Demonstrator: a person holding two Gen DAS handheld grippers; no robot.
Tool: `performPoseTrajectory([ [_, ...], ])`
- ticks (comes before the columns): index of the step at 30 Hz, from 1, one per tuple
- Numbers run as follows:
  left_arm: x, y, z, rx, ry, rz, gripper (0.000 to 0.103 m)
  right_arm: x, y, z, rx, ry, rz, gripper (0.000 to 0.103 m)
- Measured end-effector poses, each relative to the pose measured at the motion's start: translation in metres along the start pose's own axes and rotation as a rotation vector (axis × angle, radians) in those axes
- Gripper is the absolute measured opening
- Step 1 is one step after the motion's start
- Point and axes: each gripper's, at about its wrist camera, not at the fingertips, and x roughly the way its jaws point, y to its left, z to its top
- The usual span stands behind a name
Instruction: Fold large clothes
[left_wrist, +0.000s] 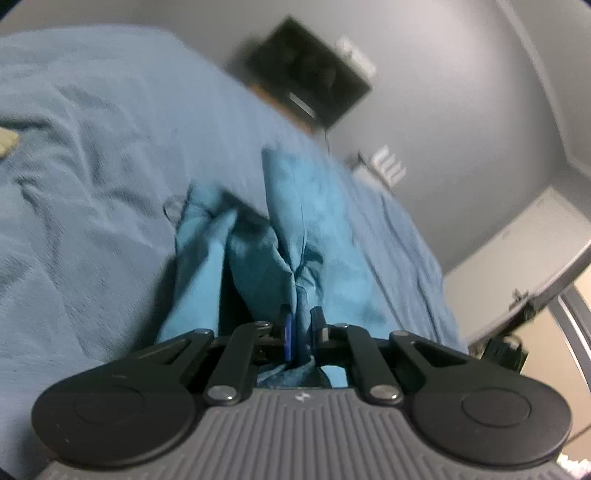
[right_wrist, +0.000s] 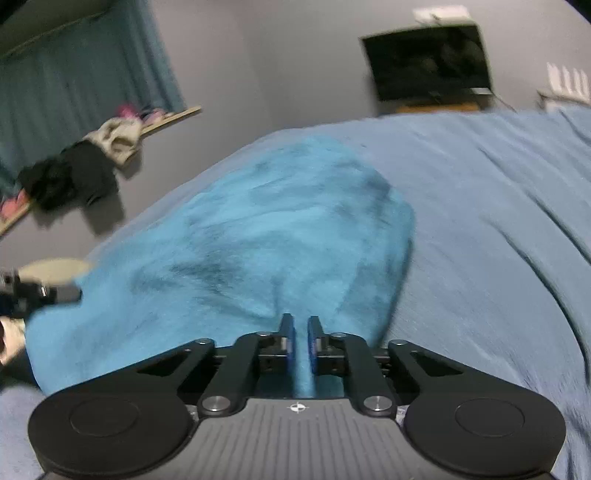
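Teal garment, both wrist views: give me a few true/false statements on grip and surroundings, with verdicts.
1. The left gripper is shut on the teal garment. True.
2. The right gripper is wide open and empty. False: it pinches teal cloth.
3. The garment lies over a blue bedspread. True.
4. The dark screen by the wall shows a bright picture. False: it is dark.

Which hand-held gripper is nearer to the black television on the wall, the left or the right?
I cannot tell. Both hand-held grippers, left and right, are shut on the teal garment over the bed; the television stands far beyond the bed in both views.
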Motion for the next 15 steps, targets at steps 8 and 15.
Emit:
performPoseTrajectory([
  [8, 0.009, 0.018, -0.008, -0.004, 0.079, 0.191, 0.003, 0.026, 0.053, 0.005, -0.205, 0.018, 0.051, 0.009],
  [15, 0.015, 0.019, -0.010, 0.015, 0.109, 0.232, 0.004, 0.023, 0.030, 0.046, -0.242, -0.163, -0.091, 0.033],
])
